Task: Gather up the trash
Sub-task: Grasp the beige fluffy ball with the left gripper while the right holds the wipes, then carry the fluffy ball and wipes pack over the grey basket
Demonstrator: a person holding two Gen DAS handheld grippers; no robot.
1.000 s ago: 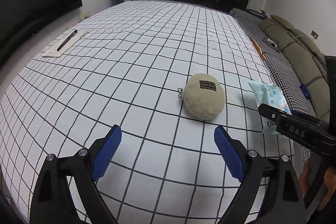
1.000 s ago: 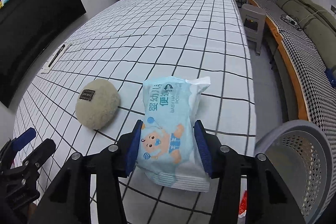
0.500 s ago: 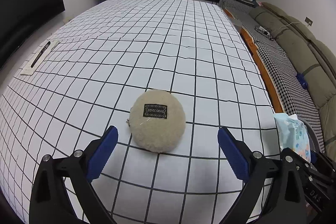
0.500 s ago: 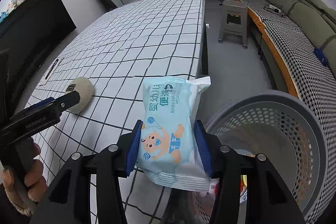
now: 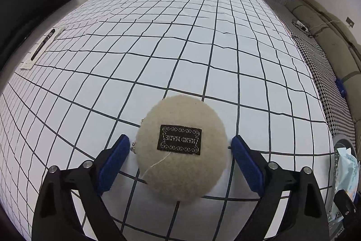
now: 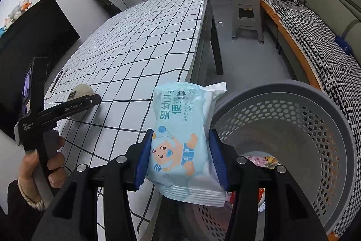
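A round beige fleece pouch (image 5: 180, 148) with a black label lies on the checked table. My left gripper (image 5: 181, 162) is open, with one blue pad on each side of the pouch, not pressing it. My right gripper (image 6: 180, 159) is shut on a light blue pack of baby wipes (image 6: 182, 139) and holds it in the air beside the rim of a grey perforated trash basket (image 6: 315, 110). The pack also shows at the right edge of the left wrist view (image 5: 345, 173). The left gripper and pouch (image 6: 80, 92) show in the right wrist view.
The table with the white grid cloth (image 5: 180, 49) ends at its right edge (image 6: 198, 42), with the basket on the floor just past it. A pen on a paper slip (image 5: 41, 46) lies far left. A grey stool (image 6: 247, 12) and a sofa (image 6: 315, 22) stand beyond.
My left gripper has moved forward so that its pads flank the pouch. My right gripper has carried the wipes pack off the table to the basket's rim.
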